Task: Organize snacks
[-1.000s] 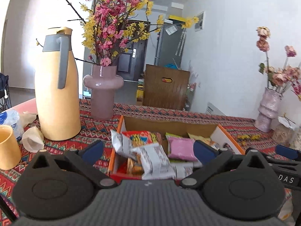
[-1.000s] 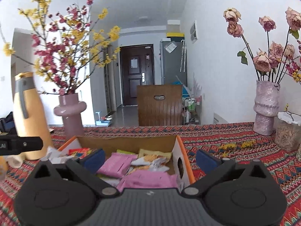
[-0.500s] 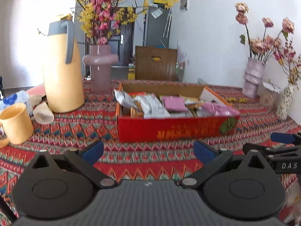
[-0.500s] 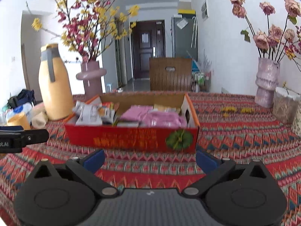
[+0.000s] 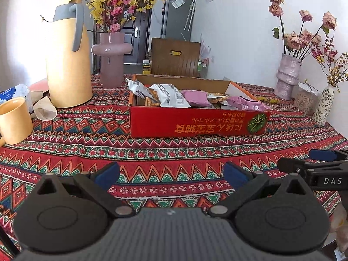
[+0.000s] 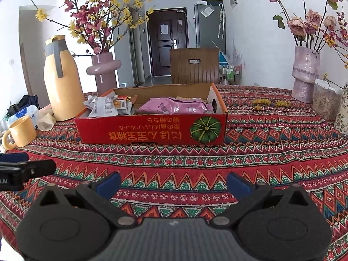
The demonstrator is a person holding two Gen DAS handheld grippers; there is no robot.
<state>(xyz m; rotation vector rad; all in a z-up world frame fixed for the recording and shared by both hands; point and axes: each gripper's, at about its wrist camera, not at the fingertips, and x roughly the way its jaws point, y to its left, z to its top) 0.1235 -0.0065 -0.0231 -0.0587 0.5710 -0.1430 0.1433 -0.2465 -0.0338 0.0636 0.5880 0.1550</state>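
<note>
A shallow red cardboard box (image 5: 195, 122) with a printed green pumpkin is seen standing on the red patterned tablecloth (image 5: 152, 152). Pink snack packets (image 6: 182, 106) are held at its right end and white-and-silver snack packets (image 5: 169, 95) at its left. The left gripper (image 5: 171, 174) is shown well short of the box, its blue-padded jaws spread wide with nothing between them. The right gripper (image 6: 174, 183) is likewise shown with jaws apart and unloaded, near the left one. A tall yellow thermos jug (image 5: 68, 58), a pink ceramic vase (image 5: 111, 58) and a yellow mug (image 5: 14, 120) are seen to the left of the box.
</note>
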